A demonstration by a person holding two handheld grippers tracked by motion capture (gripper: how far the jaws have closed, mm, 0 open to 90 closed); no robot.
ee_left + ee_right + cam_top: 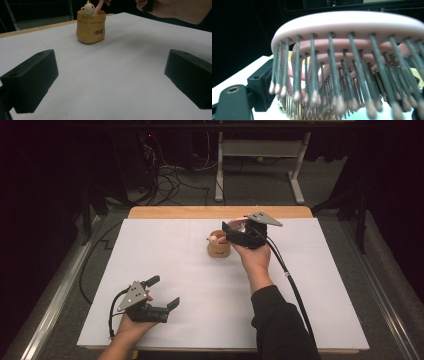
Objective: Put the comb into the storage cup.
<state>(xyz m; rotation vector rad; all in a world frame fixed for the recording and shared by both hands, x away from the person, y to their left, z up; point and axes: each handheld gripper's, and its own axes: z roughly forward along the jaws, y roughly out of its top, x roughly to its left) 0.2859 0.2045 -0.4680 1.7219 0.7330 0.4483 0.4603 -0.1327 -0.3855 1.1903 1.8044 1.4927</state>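
Note:
A tan pouch-shaped cup with a small cream bear figure on its rim stands at the middle back of the white table cover. A pink hairbrush with dark, pale-tipped bristles is held by its head in my right gripper, which is shut on it just right of and above the cup. The brush's pink handle reaches down into the cup. My left gripper rests open near the front left of the table, nothing between its fingers, pointing toward the cup.
The right gripper's cable trails back along the forearm to the table's front right. The wooden table edge shows at the back. Behind it are a desk frame and floor cables.

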